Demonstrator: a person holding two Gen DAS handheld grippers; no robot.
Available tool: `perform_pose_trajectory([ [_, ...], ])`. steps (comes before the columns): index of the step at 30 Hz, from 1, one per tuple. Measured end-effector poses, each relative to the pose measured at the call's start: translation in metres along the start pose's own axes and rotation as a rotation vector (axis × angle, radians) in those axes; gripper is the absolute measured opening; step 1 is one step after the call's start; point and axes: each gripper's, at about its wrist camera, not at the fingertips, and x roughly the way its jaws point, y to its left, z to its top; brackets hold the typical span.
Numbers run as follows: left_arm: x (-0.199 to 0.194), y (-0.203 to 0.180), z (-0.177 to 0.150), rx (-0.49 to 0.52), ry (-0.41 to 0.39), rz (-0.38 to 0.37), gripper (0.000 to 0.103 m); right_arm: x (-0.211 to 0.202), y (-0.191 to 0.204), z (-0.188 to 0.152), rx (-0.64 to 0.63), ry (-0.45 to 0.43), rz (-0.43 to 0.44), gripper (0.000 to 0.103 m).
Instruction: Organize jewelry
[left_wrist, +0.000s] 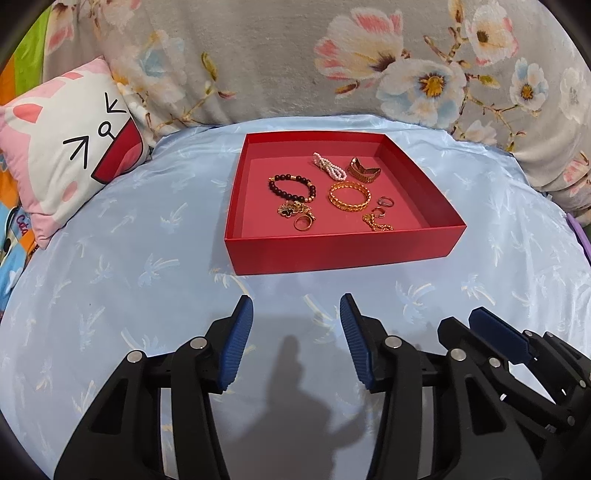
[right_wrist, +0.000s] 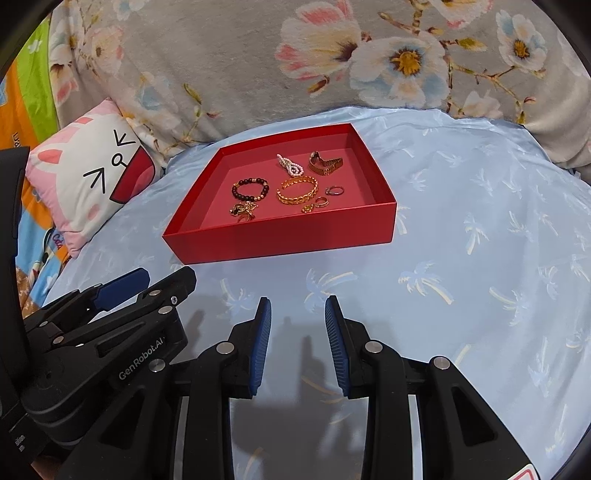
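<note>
Pale blue bedsheet (left_wrist: 110, 258) carries a red tray (left_wrist: 343, 254) of jewelry, while left hand-held gripper (left_wrist: 295, 314) and right hand-held gripper (right_wrist: 298, 314) hover empty, jaws apart.

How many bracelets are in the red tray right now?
3 clear ones: dark beaded bracelet at left, gold bangle in the middle, pink-white beaded bracelet toward the back of the red tray. Tangled chain pieces near the front may be more.

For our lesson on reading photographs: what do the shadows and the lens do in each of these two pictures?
Left wrist view: the left gripper throws a dark shadow on the blue sheet below it; the red box looks sharp, and black corners show the fisheye lens. Right wrist view: shadows lie beneath the right gripper, and the box's straight walls bulge and splay.
</note>
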Motion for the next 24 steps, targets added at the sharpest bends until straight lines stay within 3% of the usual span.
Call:
perform_pose_trajectory([
  [24, 0.012, 0.000, 0.004, -0.004, 0.001, 0.036, 0.045, 0.011, 0.005, 0.006, -0.013, 0.001, -0.039, 0.030],
])
